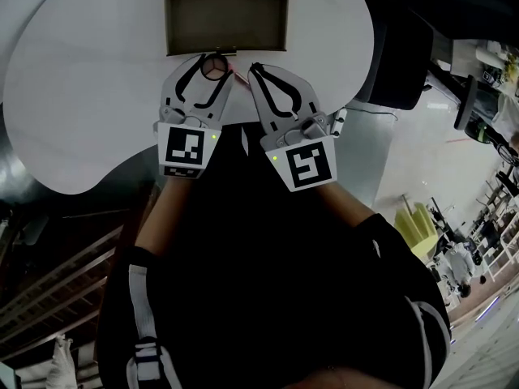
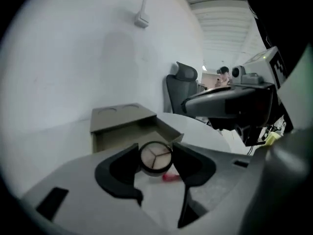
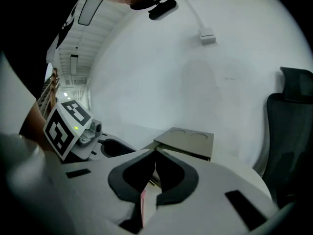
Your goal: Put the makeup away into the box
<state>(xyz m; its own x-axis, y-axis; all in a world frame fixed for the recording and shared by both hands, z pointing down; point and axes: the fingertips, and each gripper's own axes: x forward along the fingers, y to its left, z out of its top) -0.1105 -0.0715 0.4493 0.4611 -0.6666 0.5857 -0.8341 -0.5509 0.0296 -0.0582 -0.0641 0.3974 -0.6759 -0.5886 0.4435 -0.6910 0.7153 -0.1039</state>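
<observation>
My left gripper [image 1: 212, 74] [image 2: 155, 150] is shut on a round compact [image 1: 216, 65] [image 2: 155, 158] with a pale three-part face, held just in front of the open brown cardboard box [image 1: 284, 24] [image 2: 122, 117]. Below the compact, a small pink makeup item [image 1: 236, 74] [image 2: 171, 176] lies on the white round table [image 1: 81, 96]. Beside it on the right, my right gripper [image 1: 255, 70] [image 3: 155, 153] has its tips together with nothing held. In the right gripper view the pink item [image 3: 143, 202] shows through the gap behind the tips, with the box [image 3: 186, 142] beyond.
A black office chair [image 1: 397, 55] [image 2: 181, 82] [image 3: 291, 131] stands by the table's far right edge. The box sits at the table's far side against a white wall. The table's near edge curves in toward the person's dark-clothed body.
</observation>
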